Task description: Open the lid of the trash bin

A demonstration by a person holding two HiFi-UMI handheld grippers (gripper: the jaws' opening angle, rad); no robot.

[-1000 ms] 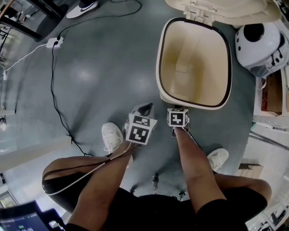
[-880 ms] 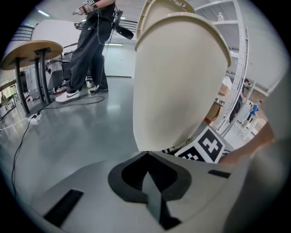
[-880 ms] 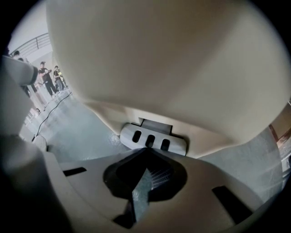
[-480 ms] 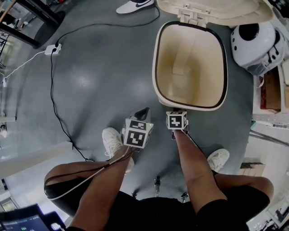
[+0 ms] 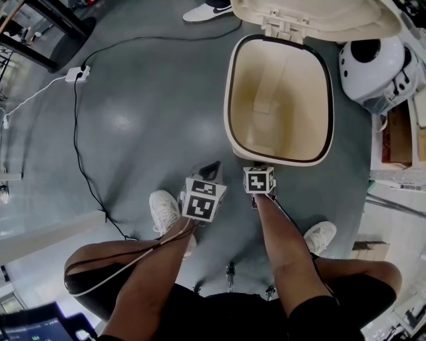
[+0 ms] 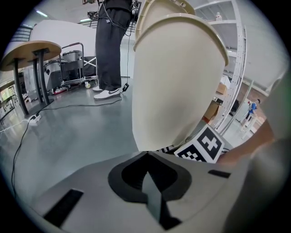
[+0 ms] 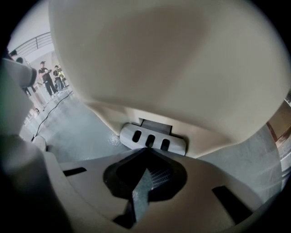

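While the trash bin (image 5: pixel 231 100) stands open in the upper middle of the head view, its lid (image 5: pixel 333 14) is tipped back at the top edge. Just below the bin's near rim hang the left gripper (image 6: pixel 146 155) and the right gripper (image 7: pixel 145 151), each with jaws pressed together on nothing. The right gripper's tip sits just beside the bin's grey foot pedal (image 7: pixel 153 138).
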